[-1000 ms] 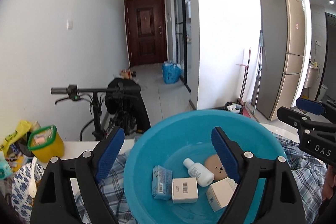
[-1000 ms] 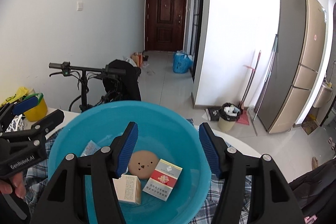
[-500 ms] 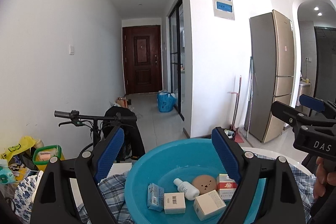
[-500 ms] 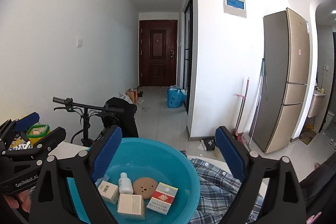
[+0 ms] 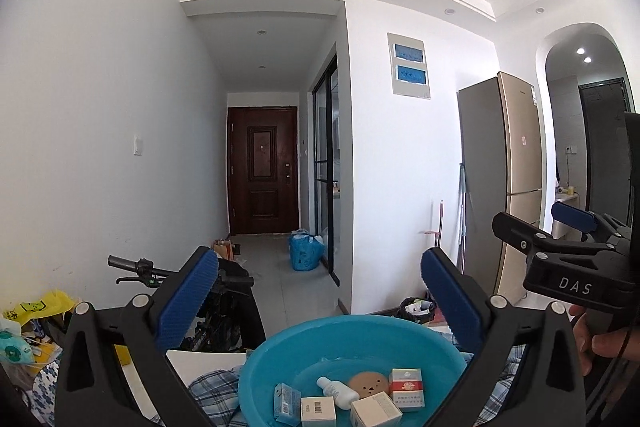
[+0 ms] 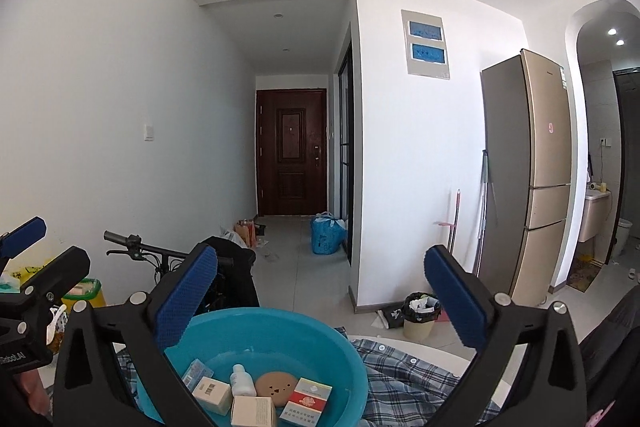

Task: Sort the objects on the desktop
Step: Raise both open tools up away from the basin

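- The left gripper [image 5: 320, 291] is spreading its jaws, nothing between them.
- The right gripper [image 6: 320, 283] is gaping, released.
- The cigarette pack [image 6: 306, 405], bottle [image 6: 242, 381] and boxes [image 6: 212, 394] are lying in the blue basin [image 6: 280, 327].

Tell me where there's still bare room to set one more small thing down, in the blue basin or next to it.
In the blue basin, the far half of the floor, behind the white bottle and the round brown disc, is bare. The near half is crowded with boxes, including the red and white pack. Beside it, the plaid cloth on the right lies free; the left table end is cluttered.
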A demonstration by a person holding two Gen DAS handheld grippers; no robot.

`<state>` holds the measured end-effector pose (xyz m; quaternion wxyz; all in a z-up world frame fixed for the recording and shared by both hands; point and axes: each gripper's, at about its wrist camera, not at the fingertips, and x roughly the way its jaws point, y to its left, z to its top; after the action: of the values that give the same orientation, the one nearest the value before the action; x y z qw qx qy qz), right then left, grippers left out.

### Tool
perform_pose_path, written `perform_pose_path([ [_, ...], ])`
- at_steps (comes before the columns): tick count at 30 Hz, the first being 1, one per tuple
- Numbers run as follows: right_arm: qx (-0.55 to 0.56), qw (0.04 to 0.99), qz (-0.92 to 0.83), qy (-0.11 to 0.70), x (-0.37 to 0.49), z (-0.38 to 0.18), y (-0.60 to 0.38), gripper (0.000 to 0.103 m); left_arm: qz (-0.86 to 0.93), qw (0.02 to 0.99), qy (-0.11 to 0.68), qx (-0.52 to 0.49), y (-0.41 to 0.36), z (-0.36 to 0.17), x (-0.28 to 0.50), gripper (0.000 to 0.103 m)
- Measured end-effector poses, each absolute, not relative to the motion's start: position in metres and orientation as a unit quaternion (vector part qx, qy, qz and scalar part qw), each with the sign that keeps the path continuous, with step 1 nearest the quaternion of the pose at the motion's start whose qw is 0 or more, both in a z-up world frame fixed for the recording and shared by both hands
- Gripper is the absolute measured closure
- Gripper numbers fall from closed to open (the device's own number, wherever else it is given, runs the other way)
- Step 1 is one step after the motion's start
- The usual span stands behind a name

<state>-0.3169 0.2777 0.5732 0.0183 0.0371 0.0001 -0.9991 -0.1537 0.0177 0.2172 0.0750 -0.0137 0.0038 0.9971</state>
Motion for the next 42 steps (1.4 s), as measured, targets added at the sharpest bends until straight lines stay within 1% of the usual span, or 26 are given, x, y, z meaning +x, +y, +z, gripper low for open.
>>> perform_pose_path([
  [3, 0.017, 0.023, -1.000, -0.004, -0.306, 0.578, 0.278, 0.000, 0.998, 0.068, 0.007, 0.001, 0.016, 0.222, -0.139, 0.000],
  [7, 0.005, 0.019, -1.000, 0.000, -0.296, 0.582, 0.276, 0.000, 0.999, 0.022, 0.040, 0.018, 0.018, 0.225, -0.125, 0.000],
  [13, -0.021, 0.016, -1.000, 0.006, -0.274, 0.587, 0.271, 0.000, 0.998, 0.048, 0.029, 0.038, 0.020, 0.231, -0.097, 0.000],
  [16, -0.037, 0.023, -0.999, 0.002, -0.262, 0.590, 0.269, 0.000, 0.997, 0.044, 0.032, 0.057, 0.022, 0.234, -0.086, 0.000],
  [20, -0.073, 0.034, -0.996, -0.022, -0.241, 0.594, 0.268, 0.000, 0.995, 0.030, 0.029, 0.085, 0.022, 0.238, -0.071, 0.000],
  [22, -0.076, 0.043, -0.996, -0.030, -0.234, 0.595, 0.267, 0.000, 0.995, 0.037, 0.020, 0.087, 0.018, 0.239, -0.064, 0.000],
  [26, -0.075, 0.048, -0.996, -0.019, -0.219, 0.600, 0.266, 0.000, 0.995, 0.051, 0.016, 0.085, 0.013, 0.246, -0.047, 0.000],
  [29, -0.080, 0.036, -0.996, -0.014, -0.202, 0.608, 0.268, 0.000, 0.994, 0.043, 0.009, 0.099, 0.007, 0.253, -0.029, 0.000],
  [32, -0.085, 0.046, -0.995, -0.009, -0.185, 0.616, 0.268, 0.000, 0.992, 0.046, 0.004, 0.114, 0.002, 0.259, -0.008, 0.000],
  [37, -0.090, 0.047, -0.995, -0.001, -0.162, 0.622, 0.269, 0.000, 0.992, 0.038, 0.014, 0.116, 0.001, 0.264, 0.014, 0.000],
  [42, -0.092, 0.072, -0.993, -0.033, -0.147, 0.615, 0.278, 0.000, 0.993, 0.043, 0.017, 0.105, 0.001, 0.260, 0.032, 0.000],
])
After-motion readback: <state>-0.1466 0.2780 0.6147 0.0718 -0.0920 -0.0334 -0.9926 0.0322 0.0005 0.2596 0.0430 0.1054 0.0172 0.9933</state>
